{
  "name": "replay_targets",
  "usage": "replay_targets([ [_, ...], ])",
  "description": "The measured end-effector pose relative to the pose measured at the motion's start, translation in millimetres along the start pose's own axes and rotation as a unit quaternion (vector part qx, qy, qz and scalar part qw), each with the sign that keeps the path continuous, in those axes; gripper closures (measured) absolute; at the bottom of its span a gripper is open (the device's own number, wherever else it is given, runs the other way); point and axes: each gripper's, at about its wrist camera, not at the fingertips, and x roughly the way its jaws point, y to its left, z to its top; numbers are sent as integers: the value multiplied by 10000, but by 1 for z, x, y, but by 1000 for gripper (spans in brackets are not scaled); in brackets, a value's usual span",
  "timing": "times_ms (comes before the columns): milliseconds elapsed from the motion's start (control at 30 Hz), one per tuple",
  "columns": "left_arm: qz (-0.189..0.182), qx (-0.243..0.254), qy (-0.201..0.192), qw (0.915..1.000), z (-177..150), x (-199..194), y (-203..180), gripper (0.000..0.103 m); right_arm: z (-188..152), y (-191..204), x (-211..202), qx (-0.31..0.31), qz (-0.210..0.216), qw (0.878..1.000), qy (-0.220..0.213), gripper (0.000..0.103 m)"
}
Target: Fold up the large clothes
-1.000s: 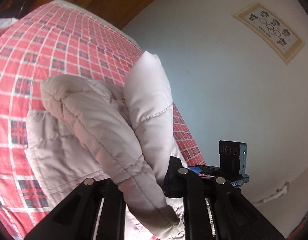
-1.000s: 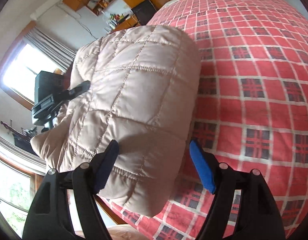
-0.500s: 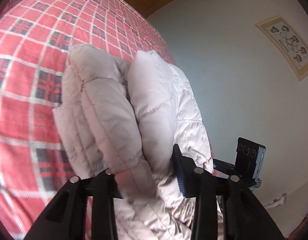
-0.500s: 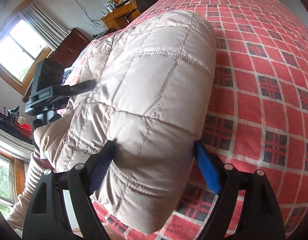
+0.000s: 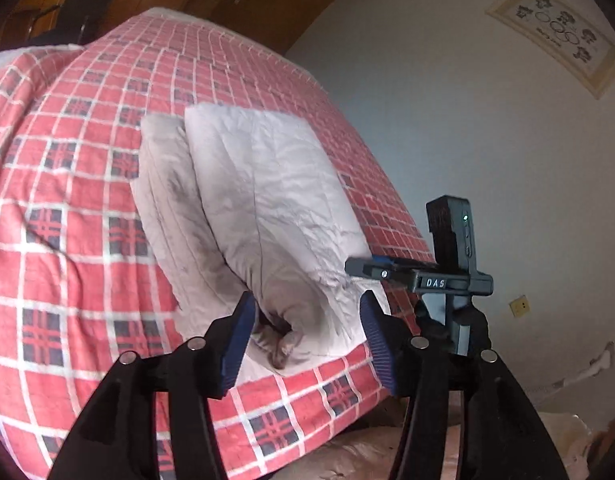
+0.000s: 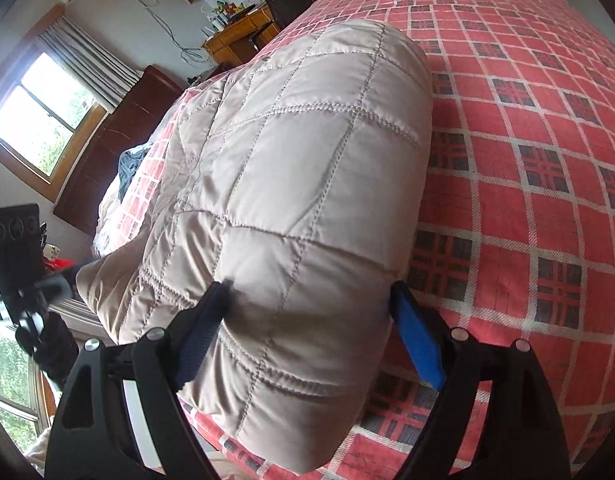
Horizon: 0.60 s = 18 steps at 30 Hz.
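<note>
Bed (image 5: 59, 168), red plaid cover, filled most of both views; its near edge ran along the bottom of each frame. Quilted beige jacket (image 6: 307, 168) lay on the bed by that near edge, already doubled into a thick, puffy bundle w/ at least two layers showing in the left wrist view (image 5: 259, 208); one loose end was tucked inward at the near side. Left gripper (image 5: 307, 336) stood w/ fingers spread apart, just off the bundle's near end, nothing between the pads as far as could be seen. Right gripper (image 6: 311, 336) straddled the bundle's other near corner, fingers apart; left pad (image 6: 211, 312) appeared to touch the fabric, blue pad (image 6: 417, 344) sat beside it, so no firm clamp was judged. Right gripper also showed in the left wrist view (image 5: 387, 272), at the bundle's bed-edge side. Est. progress: main folds done; remaining, prob. only squaring or pressing flat.
</note>
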Motion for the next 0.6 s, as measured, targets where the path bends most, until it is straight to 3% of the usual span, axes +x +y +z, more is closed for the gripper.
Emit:
replay_targets([
  [100, 73, -124, 156, 9998, -3, 20, 5, 55, 2, -2, 1, 50, 11, 10000, -4, 20],
  [133, 38, -148, 112, 9998, -2, 21, 7, 63, 2, -2, 0, 63, -12, 10000, -4, 21],
  [167, 40, -167, 36, 9998, -1, 20, 8, 79, 3, -2, -2, 82, -17, 10000, -12, 21],
  [200, -4, -124, -67, 9999, -1, 19, 9, 83, 3, -3, -5, 109, 37, 9999, -30, 21],
  [367, -341, 191, -777, 9962, -15, -8, 11, 91, 0, -6, -15, 197, 399, 9990, -78, 21],
  [600, -385, -722, -409, 9958, -42, 30, 90, 91, -6, 5, 4, -73, 129, 9998, 110, 21],
])
